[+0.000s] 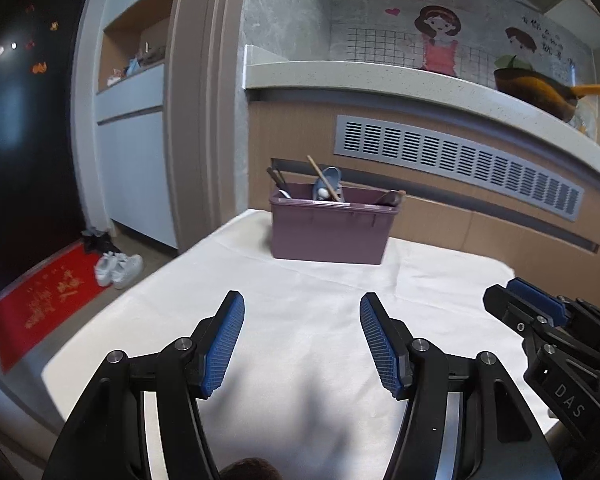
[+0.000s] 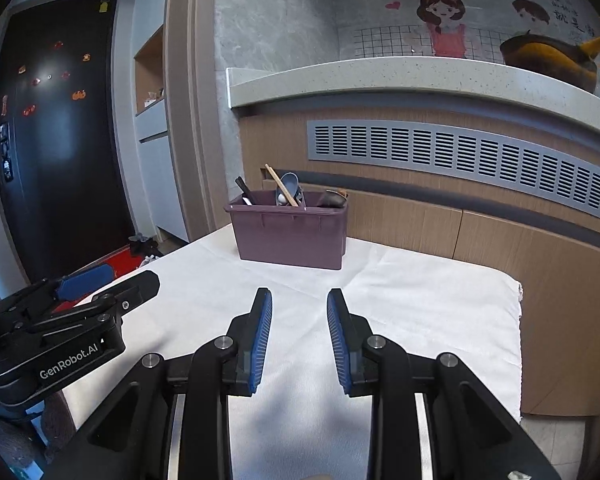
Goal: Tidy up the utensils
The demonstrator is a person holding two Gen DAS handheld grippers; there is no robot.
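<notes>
Both your black, blue-padded left gripper [image 1: 302,340] and right gripper [image 2: 299,340] hang released, empty, over the white cloth-covered table [image 1: 300,304]. Far ahead, the mauve plastic bin [image 1: 332,226] holds light, stiff utensils [image 1: 326,186]; pinch their likely slippery handles near the top.

Speckled counter [image 1: 400,74] over wood panelling, grey vent grille [image 2: 456,158], cartoon wall mural [image 2: 446,24] (a couple cooking), dark door [image 2: 60,128], red mat [image 1: 40,300]

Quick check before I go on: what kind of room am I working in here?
Most likely a home kitchen beside the entryway. A speckled countertop holds an orange-handled pan under a cartoon cooking mural, and sneakers sit on a red doormat by the dark door.
</notes>
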